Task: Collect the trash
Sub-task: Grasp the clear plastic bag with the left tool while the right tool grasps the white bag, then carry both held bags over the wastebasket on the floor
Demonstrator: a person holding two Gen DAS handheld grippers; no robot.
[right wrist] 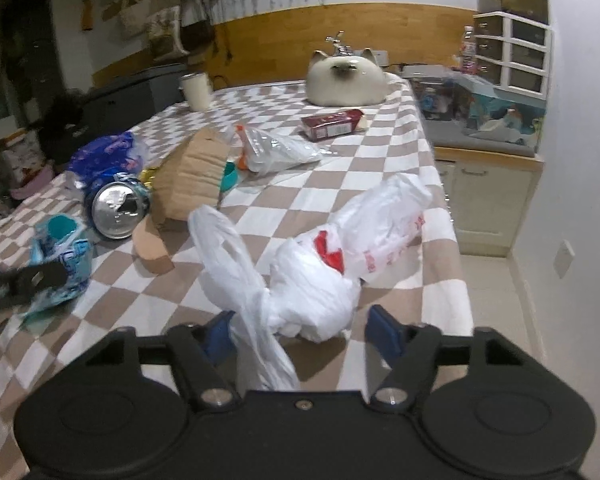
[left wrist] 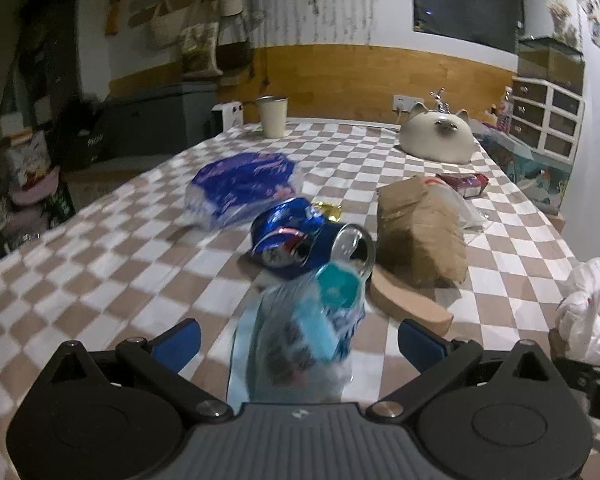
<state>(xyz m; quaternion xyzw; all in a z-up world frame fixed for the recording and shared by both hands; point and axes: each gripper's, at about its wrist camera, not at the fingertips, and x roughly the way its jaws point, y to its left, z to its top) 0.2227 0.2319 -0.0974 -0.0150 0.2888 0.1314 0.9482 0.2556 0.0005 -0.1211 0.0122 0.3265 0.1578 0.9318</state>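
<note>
Jaws wide both sides: L round teal pouch point(left wrist: 300, 332), R round white bag point(right wrist: 320, 280).

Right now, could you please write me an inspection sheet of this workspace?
Surface: checkered tablecloth covering the table.
Job's things: crushed blue can, brown paper bag, blue wrapper, clear plastic bag, red packet, crumpled teal bottle, white plastic bag.
Clutter: cat-shaped ceramic, cream cup.
Grippers: left gripper open around the teal bottle; right gripper open at the white bag.
Cables: one plugged into the wall socket.
Surroundings: drawer unit, wood-panelled wall.
</note>
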